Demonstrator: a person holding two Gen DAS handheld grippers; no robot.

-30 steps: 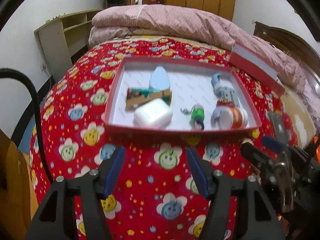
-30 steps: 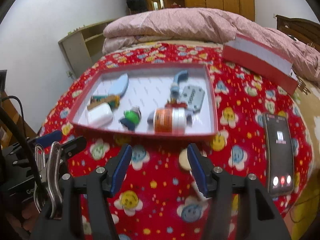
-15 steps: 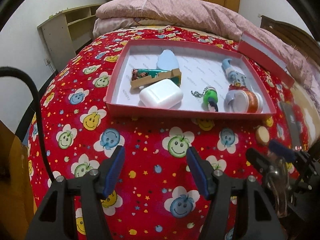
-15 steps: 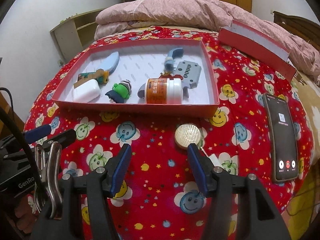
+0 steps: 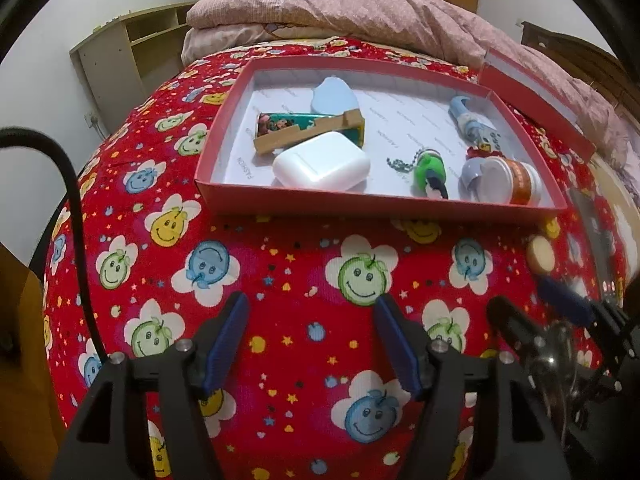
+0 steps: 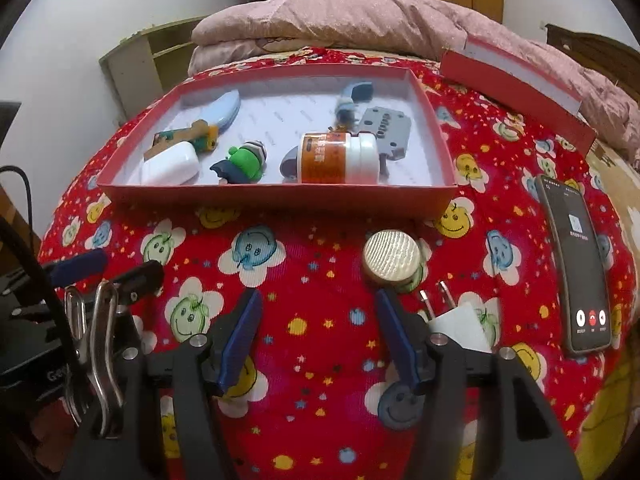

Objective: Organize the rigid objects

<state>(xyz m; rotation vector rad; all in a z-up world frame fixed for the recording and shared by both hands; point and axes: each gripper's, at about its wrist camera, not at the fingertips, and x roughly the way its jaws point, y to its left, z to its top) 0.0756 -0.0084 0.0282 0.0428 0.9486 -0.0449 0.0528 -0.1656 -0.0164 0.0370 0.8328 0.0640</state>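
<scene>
A red tray (image 5: 380,210) (image 6: 276,196) lies on the red smiley bedspread. It holds a white case (image 5: 320,166) (image 6: 172,164), a green keychain figure (image 5: 428,168) (image 6: 244,158), an orange-labelled bottle (image 5: 504,180) (image 6: 340,156), a printed box (image 5: 308,128), a blue toy knife (image 6: 224,110) and a grey part (image 6: 386,128). In front of the tray lie a round gold puck (image 6: 392,254) (image 5: 540,254) and a white plug adapter (image 6: 460,324). My left gripper (image 5: 312,340) and right gripper (image 6: 316,336) are both open and empty, below the tray.
A black phone (image 6: 576,264) lies at the right on the bedspread. The red tray lid (image 6: 516,84) (image 5: 536,100) lies behind right. A pink quilt (image 6: 360,20) is folded at the back. A shelf (image 5: 120,60) stands at the left wall.
Both grippers have pulled back and tilted down from the tray; the puck and then the plug adapter have come into the right wrist view. Both stay open.
</scene>
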